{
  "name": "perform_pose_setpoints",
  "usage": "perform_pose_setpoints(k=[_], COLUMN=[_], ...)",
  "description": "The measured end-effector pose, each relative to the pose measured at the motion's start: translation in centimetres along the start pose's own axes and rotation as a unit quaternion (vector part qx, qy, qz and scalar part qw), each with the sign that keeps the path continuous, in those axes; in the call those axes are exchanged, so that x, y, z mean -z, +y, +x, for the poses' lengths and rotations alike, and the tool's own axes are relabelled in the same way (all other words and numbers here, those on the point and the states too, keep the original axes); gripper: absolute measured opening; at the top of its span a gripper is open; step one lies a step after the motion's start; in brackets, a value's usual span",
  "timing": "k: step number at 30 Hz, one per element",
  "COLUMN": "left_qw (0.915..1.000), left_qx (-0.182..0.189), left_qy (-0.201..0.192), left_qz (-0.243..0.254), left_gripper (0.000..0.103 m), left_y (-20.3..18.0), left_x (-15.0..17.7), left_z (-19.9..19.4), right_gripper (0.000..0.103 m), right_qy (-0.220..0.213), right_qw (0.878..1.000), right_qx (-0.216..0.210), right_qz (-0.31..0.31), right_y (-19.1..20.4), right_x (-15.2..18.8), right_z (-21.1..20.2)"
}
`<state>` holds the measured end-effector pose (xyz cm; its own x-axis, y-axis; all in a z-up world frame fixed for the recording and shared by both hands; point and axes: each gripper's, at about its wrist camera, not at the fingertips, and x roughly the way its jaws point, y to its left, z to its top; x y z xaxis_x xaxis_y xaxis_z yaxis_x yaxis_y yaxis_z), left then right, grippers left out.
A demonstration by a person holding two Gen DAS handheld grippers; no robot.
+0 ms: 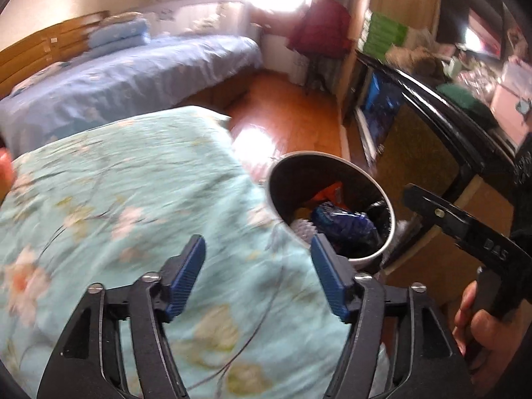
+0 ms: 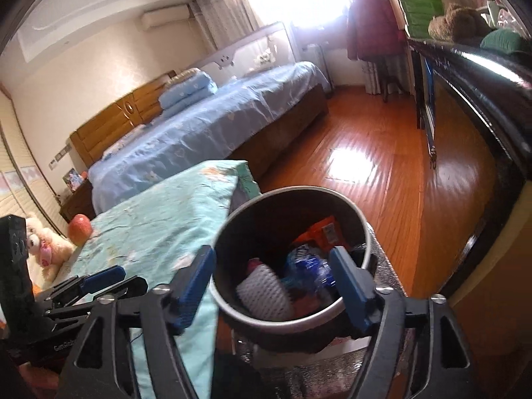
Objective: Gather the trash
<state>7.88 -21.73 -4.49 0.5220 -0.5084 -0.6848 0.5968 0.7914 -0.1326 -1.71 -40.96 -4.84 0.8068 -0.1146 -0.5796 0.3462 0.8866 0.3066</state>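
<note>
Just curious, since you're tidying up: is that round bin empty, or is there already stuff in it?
Not empty. The bin holds an orange packet, a blue wrapper and a white mesh sleeve.

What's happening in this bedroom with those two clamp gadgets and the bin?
A person is tidying up rubbish with a handheld gripper in each hand. Both the left gripper and the right gripper are open and hold nothing. The right one is over the round trash bin, which already holds an orange packet, a blue wrapper and a white mesh sleeve. The left one is over the floral quilt beside the bin. An apple and a plush toy sit at the quilt's far edge.
</note>
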Motion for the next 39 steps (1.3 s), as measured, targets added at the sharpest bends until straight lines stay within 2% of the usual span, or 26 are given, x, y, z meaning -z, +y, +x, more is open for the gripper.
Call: perform_pose_setpoints(k=[7,9,10,11,12,13,14,16,22,29,39], left_qw=[0.9954,0.9923,0.99,0.9854,0.981,0.9745,0.9675,0.961,0.9551,0.9508,0.9516], left_qx=[-0.064,-0.078,-0.087,-0.103,-0.12,-0.142,-0.16,-0.172,-0.205,-0.225,-0.231], left_qy=[-0.058,-0.086,-0.103,-0.127,-0.144,-0.163,-0.183,-0.204,-0.209,-0.21,-0.201], left_qz=[-0.041,-0.042,-0.042,-0.045,-0.051,-0.061,-0.07,-0.072,-0.048,-0.038,-0.03], left_gripper=[0.073,0.074,0.077,0.088,0.096,0.103,0.103,0.103,0.103,0.103,0.103], left_y=[3.3,3.8,4.0,4.2,4.4,4.6,4.8,5.0,4.7,4.4,4.0], left_x=[2.8,2.9,3.0,3.1,3.2,3.6,4.0,4.8,6.1,6.5,6.7], left_z=[-5.4,-7.7,-8.8,-10.3,-11.3,-12.3,-13.4,-14.4,-14.3,-14.3,-13.9], right_gripper=[0.085,0.085,0.087,0.091,0.101,0.103,0.103,0.103,0.103,0.103,0.103], right_qy=[-0.04,-0.059,-0.069,-0.082,-0.102,-0.116,-0.124,-0.134,-0.134,-0.128,-0.122], right_qw=[0.998,0.996,0.995,0.994,0.991,0.989,0.987,0.984,0.983,0.984,0.983], right_qx=[-0.01,-0.015,-0.017,-0.019,-0.024,-0.029,-0.029,-0.027,-0.023,-0.021,-0.025], right_qz=[-0.039,-0.057,-0.065,-0.073,-0.083,-0.09,-0.096,-0.113,-0.127,-0.124,-0.132], right_y=[4.1,5.6,6.2,6.8,7.7,8.2,8.8,9.9,10.8,10.4,10.9], right_x=[1.7,1.2,1.0,0.8,0.7,0.9,1.0,1.7,3.7,4.2,4.4], right_z=[-2.8,-4.1,-4.7,-5.5,-6.5,-7.1,-7.5,-7.7,-6.3,-6.0,-6.2])
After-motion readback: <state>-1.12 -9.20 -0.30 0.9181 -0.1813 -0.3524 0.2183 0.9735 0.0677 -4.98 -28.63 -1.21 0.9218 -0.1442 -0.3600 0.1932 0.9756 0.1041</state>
